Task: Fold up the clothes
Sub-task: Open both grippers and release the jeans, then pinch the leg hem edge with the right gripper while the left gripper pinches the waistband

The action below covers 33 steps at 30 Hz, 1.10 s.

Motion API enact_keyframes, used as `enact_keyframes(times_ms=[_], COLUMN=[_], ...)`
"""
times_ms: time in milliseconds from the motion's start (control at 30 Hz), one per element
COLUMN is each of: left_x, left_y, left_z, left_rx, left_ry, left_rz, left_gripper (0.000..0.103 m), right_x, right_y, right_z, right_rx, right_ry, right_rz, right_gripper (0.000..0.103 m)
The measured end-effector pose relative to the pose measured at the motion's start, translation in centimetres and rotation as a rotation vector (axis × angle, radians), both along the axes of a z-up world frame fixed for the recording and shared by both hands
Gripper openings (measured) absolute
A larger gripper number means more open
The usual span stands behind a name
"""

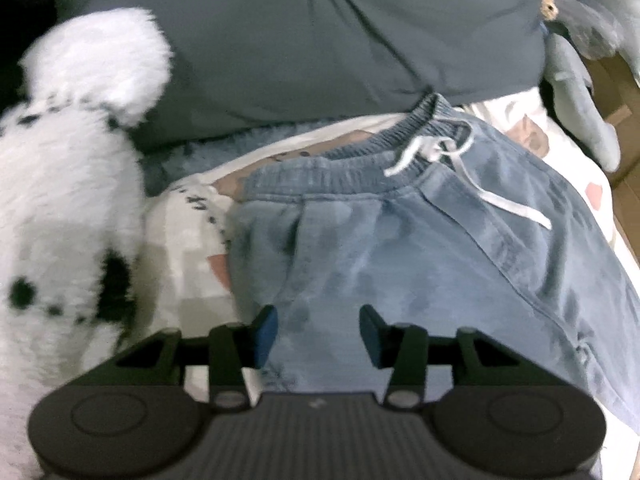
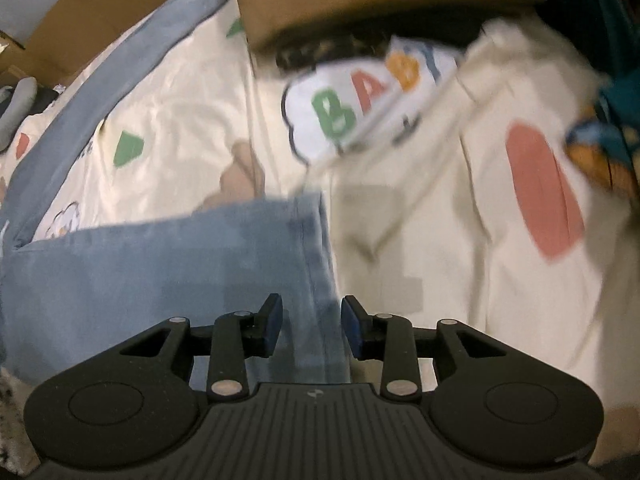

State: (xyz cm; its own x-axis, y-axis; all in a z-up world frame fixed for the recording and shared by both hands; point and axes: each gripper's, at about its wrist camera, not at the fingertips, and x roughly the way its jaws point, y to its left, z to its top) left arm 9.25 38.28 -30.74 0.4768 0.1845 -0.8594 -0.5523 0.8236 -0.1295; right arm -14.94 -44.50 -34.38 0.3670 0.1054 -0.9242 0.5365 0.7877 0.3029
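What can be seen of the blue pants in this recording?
The blue pants look like soft washed denim, with an elastic gathered waistband and a white drawstring tied loosely. They lie spread on the cream printed sheet, waistband toward the grey pillow. Both open tongs, left and right, hover at the fabric; contact is unclear.

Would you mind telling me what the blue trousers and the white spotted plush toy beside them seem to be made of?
The blue trousers look like soft washed denim or cotton twill: faded, mottled blue, visible stitched seams, a gathered elastic waistband and a white drawstring. The exact weave is too blurred to tell. The white spotted plush toy appears to be synthetic fleece, with a long, fuzzy, matte pile and black patches.
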Motion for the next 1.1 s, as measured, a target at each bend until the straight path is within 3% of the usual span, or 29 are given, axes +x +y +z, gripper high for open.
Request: enact_keyframes(times_ms=[133, 200, 367, 533, 633, 667, 867, 933, 1100], left_x=[1.5, 2.2, 4.1, 5.9, 7.0, 7.3, 9.6, 10.1, 11.4], left_y=[-1.4, -2.3, -4.6, -7.3, -8.9, -9.5, -13.4, -14.8, -17.8], left_z=[-0.4, -0.6, -1.0, -1.2, -1.2, -1.1, -1.0, -1.0, -1.7], left_rx=[-0.043, -0.056, -0.087, -0.096, -0.108, -0.109, -0.133, -0.132, -0.127], left_ry=[-0.004, -0.004, 0.001, -0.005, -0.012, -0.017, -0.035, -0.036, -0.006], left_rz=[-0.077, -0.120, -0.205, -0.281, -0.313, -0.323, -0.421, -0.460, -0.550], left_gripper=[0.050, 0.056, 0.056, 0.059, 0.060, 0.061, 0.062, 0.061, 0.041], right_x=[1.9, 2.4, 3.5, 4.8, 5.0, 5.0, 4.7, 4.6, 4.7], right_y=[-0.5, -0.7, -0.9, -0.1, 0.4, 0.5, 0.8, 0.9, 1.3], right_z=[-0.4, -0.7, -1.6, -2.7, -2.7, -2.5, -1.3, -0.9, -0.7], right_rx=[-0.040, -0.054, -0.067, -0.092, -0.128, -0.143, -0.199, -0.215, -0.239], right_ry=[-0.018, -0.015, -0.030, 0.001, 0.015, 0.021, 0.031, 0.029, 0.040], right_rz=[0.016, 0.022, 0.017, 0.045, 0.066, 0.073, 0.083, 0.079, 0.060], right_gripper=[0.040, 0.040, 0.040, 0.039, 0.026, 0.013, 0.009, 0.009, 0.009])
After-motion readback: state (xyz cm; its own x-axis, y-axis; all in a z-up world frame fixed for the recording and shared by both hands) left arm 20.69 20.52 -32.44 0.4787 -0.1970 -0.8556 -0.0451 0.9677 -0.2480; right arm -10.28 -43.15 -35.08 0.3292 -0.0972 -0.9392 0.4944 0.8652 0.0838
